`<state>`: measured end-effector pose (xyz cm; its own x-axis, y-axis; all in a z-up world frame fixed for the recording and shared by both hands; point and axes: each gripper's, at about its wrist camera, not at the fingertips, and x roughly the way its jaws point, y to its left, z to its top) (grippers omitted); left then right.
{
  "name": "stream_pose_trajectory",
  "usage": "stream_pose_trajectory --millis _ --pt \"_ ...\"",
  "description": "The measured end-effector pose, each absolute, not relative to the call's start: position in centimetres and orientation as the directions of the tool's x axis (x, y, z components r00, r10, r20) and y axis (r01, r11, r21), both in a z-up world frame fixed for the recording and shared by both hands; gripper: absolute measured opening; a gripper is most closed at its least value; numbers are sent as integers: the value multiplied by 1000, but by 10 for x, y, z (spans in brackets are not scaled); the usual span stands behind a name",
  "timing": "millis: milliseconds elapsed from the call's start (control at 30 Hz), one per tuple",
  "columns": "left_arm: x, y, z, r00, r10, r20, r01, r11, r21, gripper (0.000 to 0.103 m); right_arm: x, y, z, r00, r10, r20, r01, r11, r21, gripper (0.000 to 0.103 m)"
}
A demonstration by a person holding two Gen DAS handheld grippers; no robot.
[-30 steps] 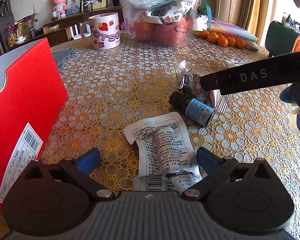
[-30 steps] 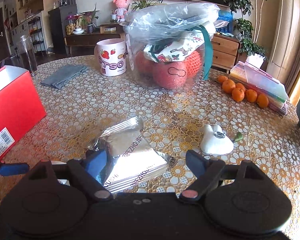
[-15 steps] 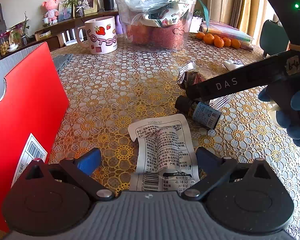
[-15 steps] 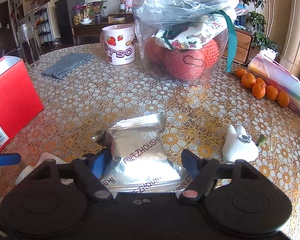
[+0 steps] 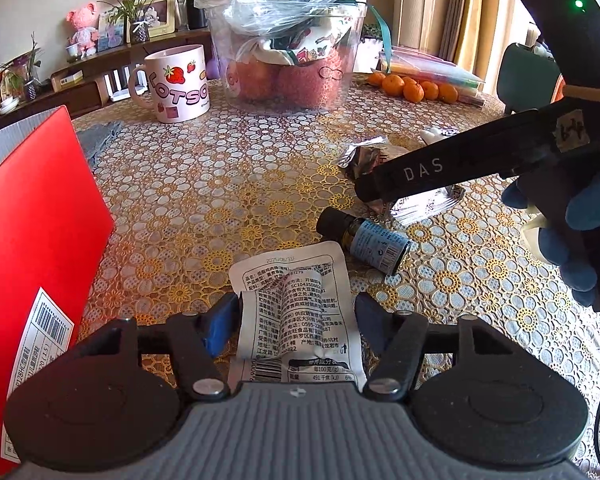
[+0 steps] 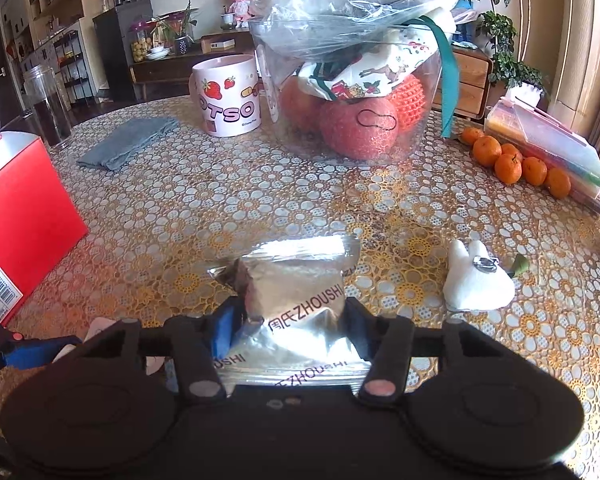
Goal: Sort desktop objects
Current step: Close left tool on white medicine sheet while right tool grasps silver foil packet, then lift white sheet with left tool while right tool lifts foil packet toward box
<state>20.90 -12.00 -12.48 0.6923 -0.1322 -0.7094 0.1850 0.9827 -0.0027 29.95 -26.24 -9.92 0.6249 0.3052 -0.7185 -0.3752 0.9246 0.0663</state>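
A white snack packet (image 5: 296, 312) printed with black text and a barcode lies crumpled on the patterned tablecloth (image 5: 204, 184), just in front of a small dark bottle (image 5: 364, 238) lying on its side. The left gripper (image 5: 296, 318) points down at a slant over it, its jaws closing with the packet between them, the blue pads against its creased edges. A silver foil pouch (image 6: 300, 300) with dark lettering lies nearer the middle of the table, beside a small white plush toy (image 6: 478, 278). The right gripper (image 6: 286, 322), held by a hand in a blue glove (image 5: 568, 220), slants down likewise, its jaws closing on the pouch and pinching its sides. A red box (image 5: 32, 264) stands at the left.
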Motion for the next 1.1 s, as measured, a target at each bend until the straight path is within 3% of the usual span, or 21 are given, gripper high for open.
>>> stream_pose_trajectory --millis 133,1100 --pt "209 -119 -124 691 -138 -710 188 982 -8 57 294 -269 -95 624 282 -728 -347 936 65 54" --pt "166 -100 -88 708 -155 -689 161 985 -56 57 182 -298 -66 627 285 -725 -278 951 133 52"
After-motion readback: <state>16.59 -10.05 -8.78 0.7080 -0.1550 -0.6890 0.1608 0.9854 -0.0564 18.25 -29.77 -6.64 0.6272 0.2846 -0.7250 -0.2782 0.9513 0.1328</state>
